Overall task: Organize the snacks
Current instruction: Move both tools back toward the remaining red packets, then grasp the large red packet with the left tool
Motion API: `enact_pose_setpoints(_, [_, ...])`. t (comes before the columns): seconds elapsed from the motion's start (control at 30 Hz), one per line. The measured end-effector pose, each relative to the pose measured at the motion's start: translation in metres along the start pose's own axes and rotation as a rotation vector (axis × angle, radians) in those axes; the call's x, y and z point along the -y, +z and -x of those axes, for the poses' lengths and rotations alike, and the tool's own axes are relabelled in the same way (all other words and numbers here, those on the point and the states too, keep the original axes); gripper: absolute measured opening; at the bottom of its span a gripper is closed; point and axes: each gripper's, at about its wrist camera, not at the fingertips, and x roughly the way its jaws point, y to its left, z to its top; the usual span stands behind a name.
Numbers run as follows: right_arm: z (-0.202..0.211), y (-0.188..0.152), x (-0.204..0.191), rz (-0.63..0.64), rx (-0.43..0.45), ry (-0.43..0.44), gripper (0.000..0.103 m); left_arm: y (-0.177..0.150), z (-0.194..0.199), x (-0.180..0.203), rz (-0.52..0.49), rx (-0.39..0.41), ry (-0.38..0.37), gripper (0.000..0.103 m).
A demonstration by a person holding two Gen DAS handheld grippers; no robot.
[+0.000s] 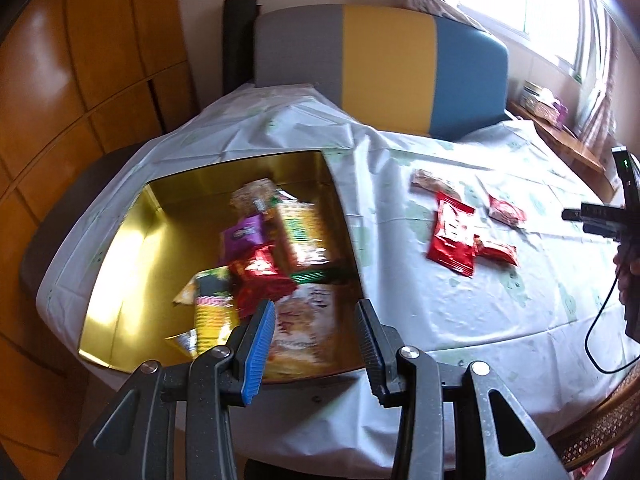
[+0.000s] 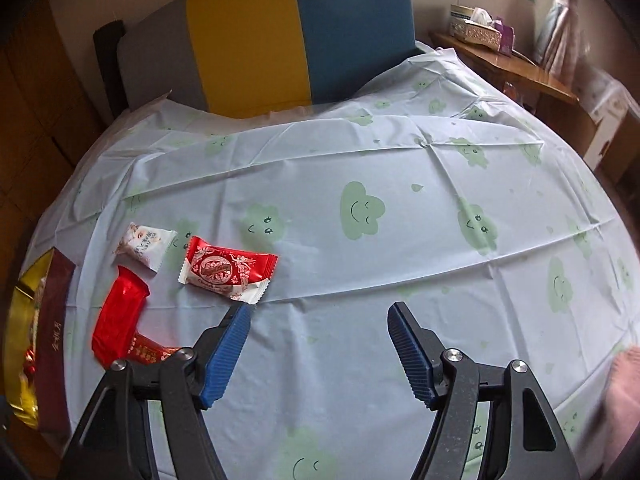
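Note:
An open gold-lined box point(image 1: 120, 264) lies on the tablecloth, holding several snack packets, among them a red one point(image 1: 260, 272), a purple one point(image 1: 244, 236) and a yellow-green one point(image 1: 304, 232). My left gripper point(image 1: 316, 304) hovers over the box's near right part, its jaws a little apart with nothing between them. To the right of the box lie a red packet point(image 1: 454, 240) and three smaller ones. In the right wrist view, my right gripper point(image 2: 320, 307) stands wide open and empty above bare cloth. A red-and-white packet point(image 2: 226, 274) lies just beyond its left fingertip point(image 2: 240, 316). A white packet point(image 2: 146, 244) and a red packet point(image 2: 118, 324) lie further left.
A chair point(image 1: 384, 68) with a grey, yellow and blue back stands behind the table. At the far right, a wooden sideboard point(image 2: 520, 68) carries a tissue box point(image 2: 476, 28). The box's dark red wall point(image 2: 54, 320) shows at the left edge. A black cable point(image 1: 600, 320) hangs at the right.

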Motion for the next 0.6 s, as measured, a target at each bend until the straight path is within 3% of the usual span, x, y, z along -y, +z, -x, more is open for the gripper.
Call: enact_pose_setpoints(0.6, [0.011, 0.003, 0.000, -0.037, 0.023, 0.048, 0.082, 0.016, -0.021, 0.069, -0.154, -0.040, -0.081, 0.042])
